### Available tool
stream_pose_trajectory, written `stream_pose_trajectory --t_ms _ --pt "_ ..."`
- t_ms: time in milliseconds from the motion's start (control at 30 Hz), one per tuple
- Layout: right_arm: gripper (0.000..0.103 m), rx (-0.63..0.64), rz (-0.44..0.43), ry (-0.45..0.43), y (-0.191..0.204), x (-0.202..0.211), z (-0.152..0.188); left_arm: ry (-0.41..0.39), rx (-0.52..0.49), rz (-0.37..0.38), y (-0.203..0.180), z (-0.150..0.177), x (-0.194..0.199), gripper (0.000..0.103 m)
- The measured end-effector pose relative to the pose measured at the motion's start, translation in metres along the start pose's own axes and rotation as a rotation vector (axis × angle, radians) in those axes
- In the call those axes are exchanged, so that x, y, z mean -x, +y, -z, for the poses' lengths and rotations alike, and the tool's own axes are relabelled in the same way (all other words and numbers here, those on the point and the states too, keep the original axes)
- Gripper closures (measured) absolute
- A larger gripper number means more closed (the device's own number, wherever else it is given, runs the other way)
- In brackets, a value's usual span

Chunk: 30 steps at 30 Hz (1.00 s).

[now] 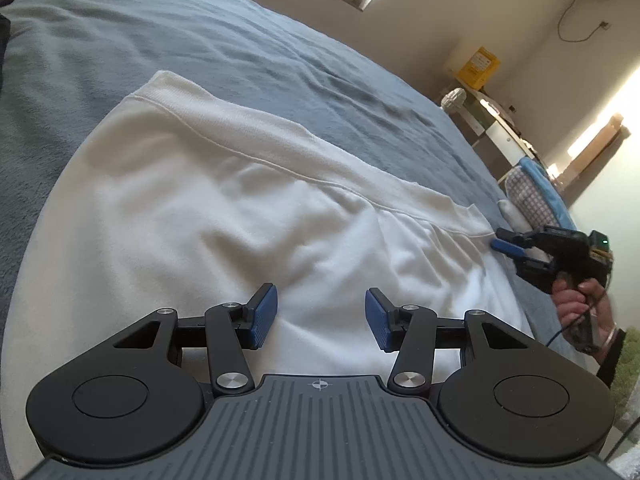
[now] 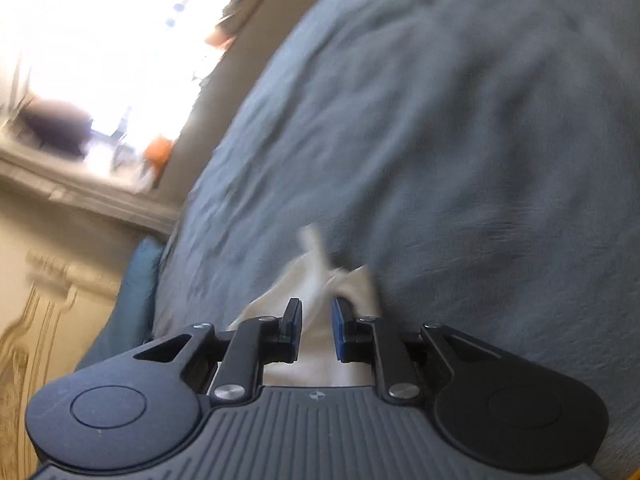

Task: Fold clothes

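Garment: white garment lies spread on the bed, over a grey-blue blanket; a ribbed hem band runs across its far edge.
Fold state: one broad layer with loose wrinkles toward the right corner; no crisp fold line visible. Near edge is hidden under the left claw, so a fold there can't be ruled out.
Left claw: left claw hovers over the near part of the cloth, pads apart, nothing between them.
Right claw: right claw sits at the hem corner; pads stand a narrow gap apart with white cloth bunched in and ahead of the gap. Can't tell whether it grips; right view is blurred.
Progress: judgement only, garment looks flat rather than folded to a compact stack, so most folding appears left.
Ambiguity: fits either laying out flat or lifting the corner to fold over.
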State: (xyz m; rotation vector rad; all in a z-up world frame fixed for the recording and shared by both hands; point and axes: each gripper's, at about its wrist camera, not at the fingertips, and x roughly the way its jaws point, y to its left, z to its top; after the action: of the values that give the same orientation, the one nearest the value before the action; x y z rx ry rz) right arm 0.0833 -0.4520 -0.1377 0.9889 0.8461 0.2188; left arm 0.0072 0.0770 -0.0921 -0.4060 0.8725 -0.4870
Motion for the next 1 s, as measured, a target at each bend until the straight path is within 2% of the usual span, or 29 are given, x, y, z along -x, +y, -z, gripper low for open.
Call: stream_pose_trajectory --t_ms 133,200,233,300,333,467,567,667,800,933,1000 --pt "0.079 0.073 -0.041 0.115 0.018 -0.016 0.006 0.002 0.0 -0.007 -0.001 -0.001 -0.002 0.054" --pt "0.079 0.105 0.013 0.145 0.021 -0.028 0.003 0.004 0.0 -0.01 -0.001 -0.001 -0.002 0.054" --pt "0.081 0.107 0.027 0.122 0.02 -0.034 -0.001 0.004 0.0 -0.012 -0.002 -0.002 -0.003 0.054" --pt "0.08 0.077 0.039 0.012 0.017 -0.03 -0.012 0.005 0.0 -0.016 -0.003 -0.001 -0.001 0.053" --pt "0.08 0.085 0.06 -0.077 0.022 -0.021 -0.015 0.006 0.0 -0.019 -0.003 -0.001 -0.001 0.053" --pt "0.078 0.161 0.069 -0.359 0.041 0.019 -0.015 0.008 -0.011 -0.023 -0.007 0.0 0.001 0.05" --pt "0.075 0.264 0.063 -0.459 0.064 0.042 -0.006 0.01 -0.023 -0.022 -0.009 0.001 0.001 0.049" --pt "0.072 0.327 0.002 -0.507 0.077 0.086 0.006 0.016 -0.034 -0.013 -0.012 -0.001 0.0 0.049" --pt "0.072 0.29 -0.102 -0.371 0.087 0.128 0.022 0.024 -0.045 -0.008 -0.012 0.0 0.002 0.048" --pt "0.067 0.235 -0.17 -0.121 0.09 0.133 0.039 0.02 -0.047 -0.004 -0.013 0.001 0.005 0.048" --pt "0.066 0.23 -0.065 -0.044 0.082 0.121 0.053 0.021 -0.049 -0.003 -0.013 0.001 0.005 0.048"
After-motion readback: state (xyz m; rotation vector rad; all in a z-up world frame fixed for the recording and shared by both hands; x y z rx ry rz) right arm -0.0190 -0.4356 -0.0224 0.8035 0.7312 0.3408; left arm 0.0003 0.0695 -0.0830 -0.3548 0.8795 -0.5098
